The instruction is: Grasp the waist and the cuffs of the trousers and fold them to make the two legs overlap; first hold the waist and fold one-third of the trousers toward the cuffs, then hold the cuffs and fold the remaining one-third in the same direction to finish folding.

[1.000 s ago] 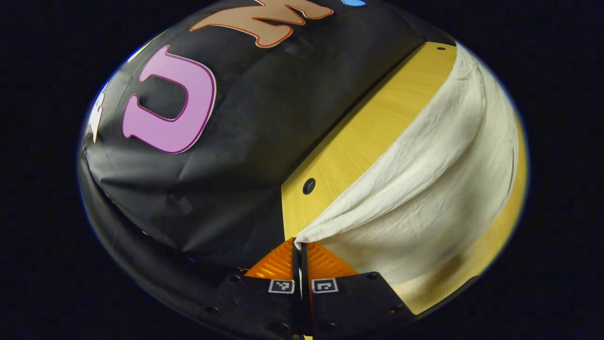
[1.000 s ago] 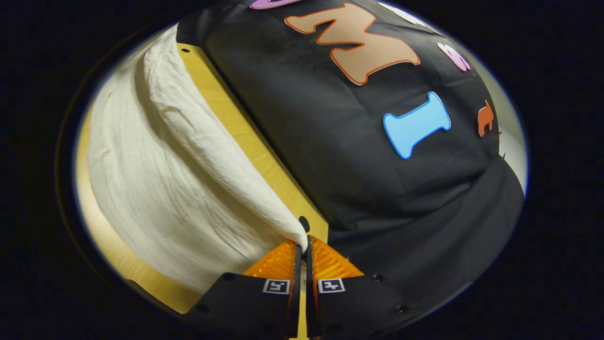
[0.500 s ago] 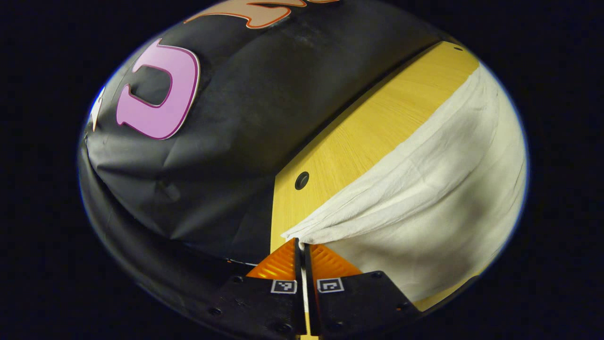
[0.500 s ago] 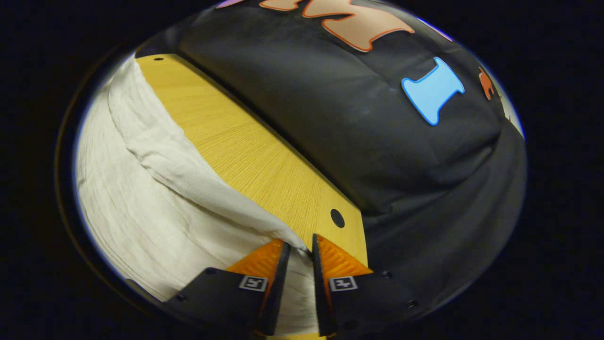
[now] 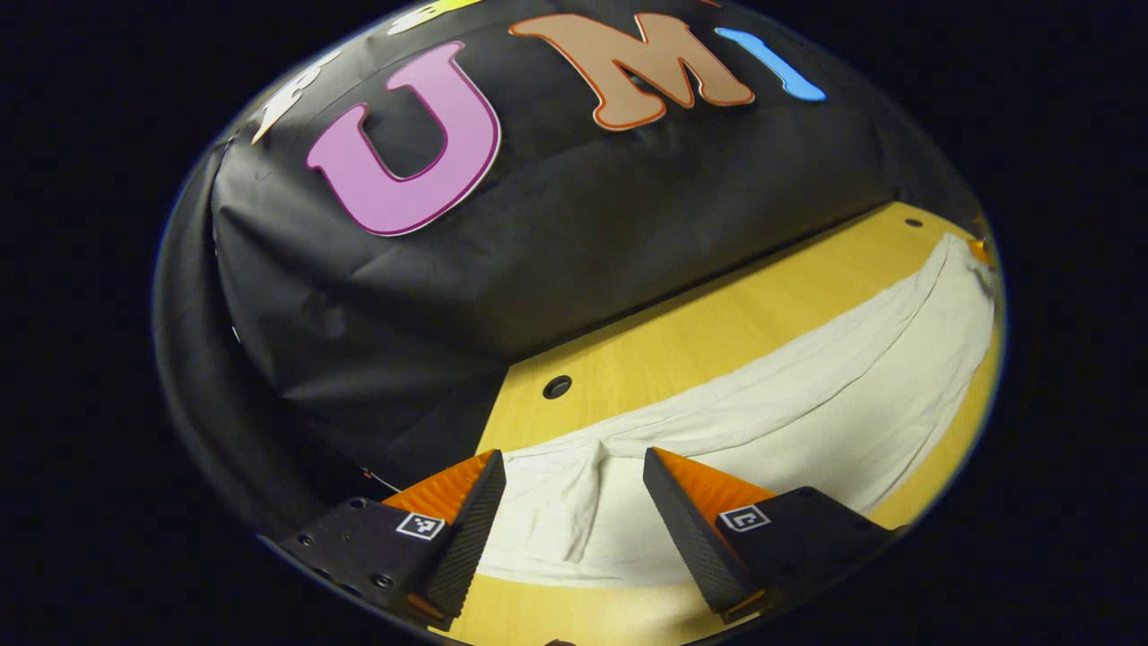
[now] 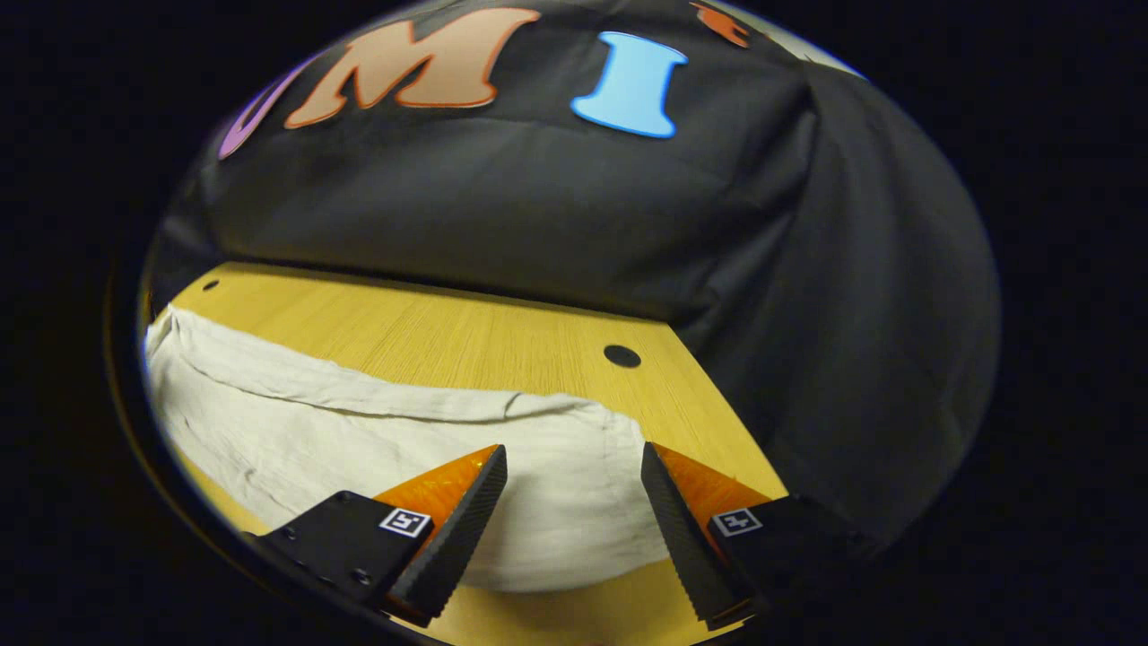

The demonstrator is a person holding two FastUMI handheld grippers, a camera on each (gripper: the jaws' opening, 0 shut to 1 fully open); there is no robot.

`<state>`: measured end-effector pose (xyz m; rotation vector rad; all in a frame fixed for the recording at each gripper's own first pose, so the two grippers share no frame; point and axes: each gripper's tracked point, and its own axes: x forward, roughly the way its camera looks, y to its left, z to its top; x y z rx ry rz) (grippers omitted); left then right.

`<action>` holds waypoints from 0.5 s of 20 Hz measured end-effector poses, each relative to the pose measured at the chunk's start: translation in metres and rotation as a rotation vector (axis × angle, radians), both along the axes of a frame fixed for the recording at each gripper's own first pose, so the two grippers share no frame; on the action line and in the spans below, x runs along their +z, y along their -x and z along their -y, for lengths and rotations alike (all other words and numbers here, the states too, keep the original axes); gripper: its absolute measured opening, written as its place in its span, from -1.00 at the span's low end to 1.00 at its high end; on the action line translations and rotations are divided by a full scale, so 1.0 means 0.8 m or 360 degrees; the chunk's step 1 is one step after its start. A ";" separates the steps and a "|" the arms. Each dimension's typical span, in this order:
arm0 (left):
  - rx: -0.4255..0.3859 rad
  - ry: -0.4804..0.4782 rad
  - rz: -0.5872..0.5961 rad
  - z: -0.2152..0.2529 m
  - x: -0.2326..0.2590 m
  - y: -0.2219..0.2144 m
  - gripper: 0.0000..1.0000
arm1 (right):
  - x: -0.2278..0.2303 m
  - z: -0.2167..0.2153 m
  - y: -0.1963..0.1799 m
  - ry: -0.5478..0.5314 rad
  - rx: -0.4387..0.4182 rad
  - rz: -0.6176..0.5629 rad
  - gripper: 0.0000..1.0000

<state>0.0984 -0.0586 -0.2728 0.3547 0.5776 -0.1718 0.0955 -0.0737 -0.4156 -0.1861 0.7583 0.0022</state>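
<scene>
The cream trousers (image 5: pixel 789 417) lie flat on the yellow wooden table (image 5: pixel 682 336), stretching from one gripper to the other. In the left gripper view, my left gripper (image 5: pixel 574 465) is open just above one end of the cloth, whose edge is bunched into a small ridge between the fingers. In the right gripper view, my right gripper (image 6: pixel 574 459) is open over the other end of the trousers (image 6: pixel 377 440), with nothing pressed between its fingers. At the far right of the left gripper view a small piece of the other gripper (image 5: pixel 979 249) peeks past the cloth.
The table (image 6: pixel 466 332) has round holes near its corners (image 5: pixel 557 387) (image 6: pixel 621 355). The booth's black cloth wall stands right behind the table's far edge. A strip of bare wood runs between the trousers and that wall.
Both grippers let go of the trousers and opened wide. The cloth, held up and draped a second ago, now lies flat on the table, and both grippers have drawn back level above it.
</scene>
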 end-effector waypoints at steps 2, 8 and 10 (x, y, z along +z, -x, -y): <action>0.0021 0.0118 0.0004 0.000 0.008 0.001 0.90 | -0.001 0.015 0.020 -0.0030 -0.0093 -0.0039 1.00; 0.0058 0.0150 -0.0058 -0.020 0.004 0.015 0.91 | -0.021 0.037 0.048 -0.0292 -0.0468 -0.0147 1.00; 0.0076 0.0141 -0.0080 -0.035 -0.001 0.037 0.92 | -0.029 0.047 0.049 -0.0371 -0.0609 -0.0180 0.97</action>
